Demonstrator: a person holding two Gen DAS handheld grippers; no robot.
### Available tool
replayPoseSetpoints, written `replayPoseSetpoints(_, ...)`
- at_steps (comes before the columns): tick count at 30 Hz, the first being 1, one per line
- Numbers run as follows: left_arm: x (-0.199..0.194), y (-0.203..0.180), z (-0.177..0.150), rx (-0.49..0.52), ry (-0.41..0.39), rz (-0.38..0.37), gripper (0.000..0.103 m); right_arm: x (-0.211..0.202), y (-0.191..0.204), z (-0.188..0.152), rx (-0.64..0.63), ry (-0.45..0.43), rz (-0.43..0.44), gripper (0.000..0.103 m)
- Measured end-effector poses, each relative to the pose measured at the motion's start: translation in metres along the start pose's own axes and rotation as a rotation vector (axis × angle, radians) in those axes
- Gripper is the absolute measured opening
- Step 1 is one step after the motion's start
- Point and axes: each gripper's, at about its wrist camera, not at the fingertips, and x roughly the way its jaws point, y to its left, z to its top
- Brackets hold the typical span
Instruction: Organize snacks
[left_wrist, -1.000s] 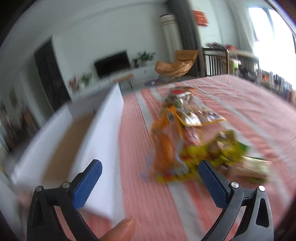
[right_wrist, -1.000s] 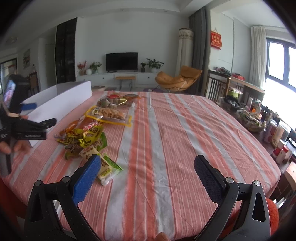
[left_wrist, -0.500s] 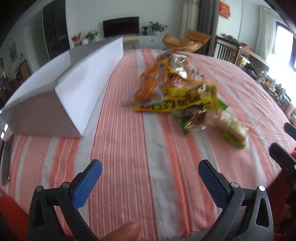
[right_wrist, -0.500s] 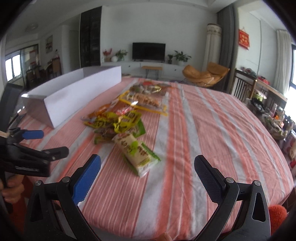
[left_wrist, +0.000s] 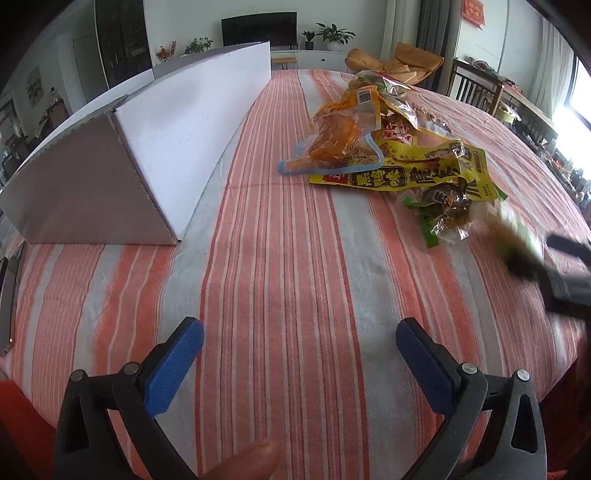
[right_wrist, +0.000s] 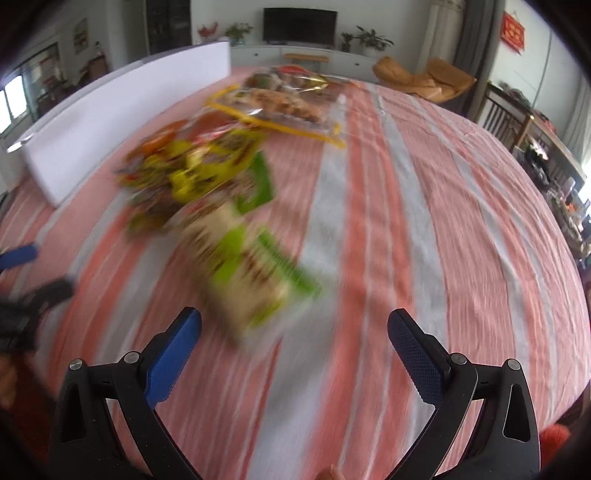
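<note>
A pile of snack packets lies on the red-and-grey striped tablecloth (left_wrist: 295, 258): an orange packet (left_wrist: 343, 129), a yellow packet (left_wrist: 406, 173) and a small dark one with green edges (left_wrist: 443, 210). In the blurred right wrist view, a beige-and-green packet (right_wrist: 247, 266) lies nearest, in front of the yellow pile (right_wrist: 199, 173) and a clear bag of brown snacks (right_wrist: 280, 103). A long white cardboard box (left_wrist: 155, 136) stands left of the pile. My left gripper (left_wrist: 299, 350) is open and empty above bare cloth. My right gripper (right_wrist: 293, 339) is open and empty, just short of the beige-and-green packet.
The table's front edge runs close under both grippers. The right gripper shows blurred at the right of the left wrist view (left_wrist: 554, 273); the left gripper shows at the left of the right wrist view (right_wrist: 22, 288). Chairs and shelves stand beyond the table's right side.
My left gripper has turned from the box toward the table and settled low over the cloth. My right gripper has moved forward and down toward the beige-and-green packet. Both stay open.
</note>
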Motion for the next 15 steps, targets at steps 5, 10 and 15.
replayPoseSetpoints(5,0.002,0.001,0.0,0.009,-0.002,-0.001,0.103,0.027,-0.028,0.033,0.123,0.007,-0.041,0.102)
replayPoseSetpoints(10,0.0,0.001,0.0,-0.008,0.009,0.009,0.103,0.032,-0.038,0.035,0.144,-0.003,-0.02,0.102)
replayPoseSetpoints(15,0.005,-0.005,0.007,-0.04,0.042,0.038,0.103,0.03,-0.035,0.03,0.156,-0.031,-0.028,0.102)
